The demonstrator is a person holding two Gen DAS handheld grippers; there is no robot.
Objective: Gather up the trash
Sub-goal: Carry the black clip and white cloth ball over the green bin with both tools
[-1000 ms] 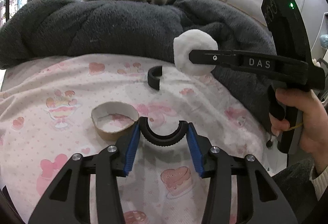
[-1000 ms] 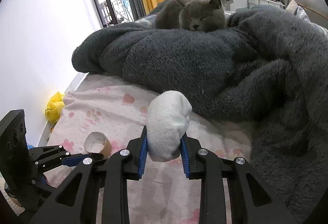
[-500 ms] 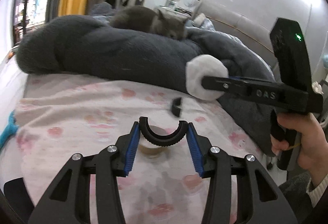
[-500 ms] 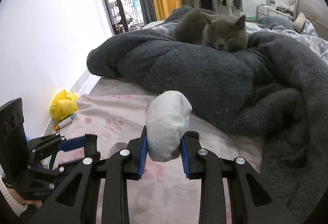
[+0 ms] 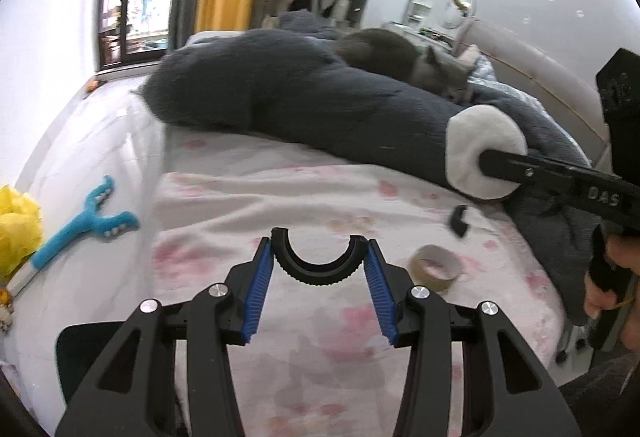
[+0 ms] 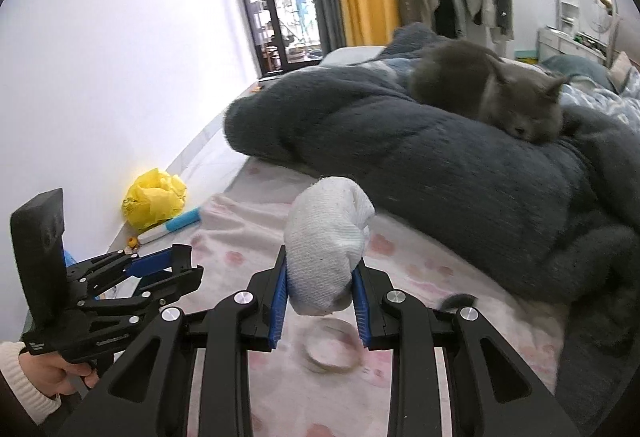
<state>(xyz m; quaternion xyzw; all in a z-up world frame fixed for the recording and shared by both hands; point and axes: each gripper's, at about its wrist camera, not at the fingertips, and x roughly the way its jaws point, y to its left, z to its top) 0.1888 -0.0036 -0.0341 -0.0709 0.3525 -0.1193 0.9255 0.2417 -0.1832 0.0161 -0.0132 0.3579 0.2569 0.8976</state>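
Bed (image 5: 248, 197), covered by pink-patterned sheet, carrying one dark grey plush blanket (image 6: 440, 173) heaped across far side; one grey cat (image 6: 500, 93) lying on top of blanket

Left gripper (image 5: 320, 269) raised above sheet, angled downward, closed on one black half-ring (image 5: 319, 261), curved side toward camera, open side away, ends pressed against blue pads. Seen from right wrist view at lower left, held by one hand (image 6: 52, 373) in cream cuff

Right gripper (image 6: 320, 293) raised above sheet, angled downward, clamped narrow on one white wad of cloth or tissue (image 6: 326, 249), bulk of wad protruding beyond fingertips. Seen from left wrist view at right edge, reaching in level toward blanket, held by one hand (image 5: 612, 277)

Remaining on sheet: one empty cardboard tape core (image 5: 434, 267), lying flat just beyond left gripper's right finger; one small black curved piece (image 5: 458, 220) near blanket edge, blurred

On floor beside bed: one crumpled yellow bag (image 6: 156, 197); one blue forked toy (image 5: 88, 221)
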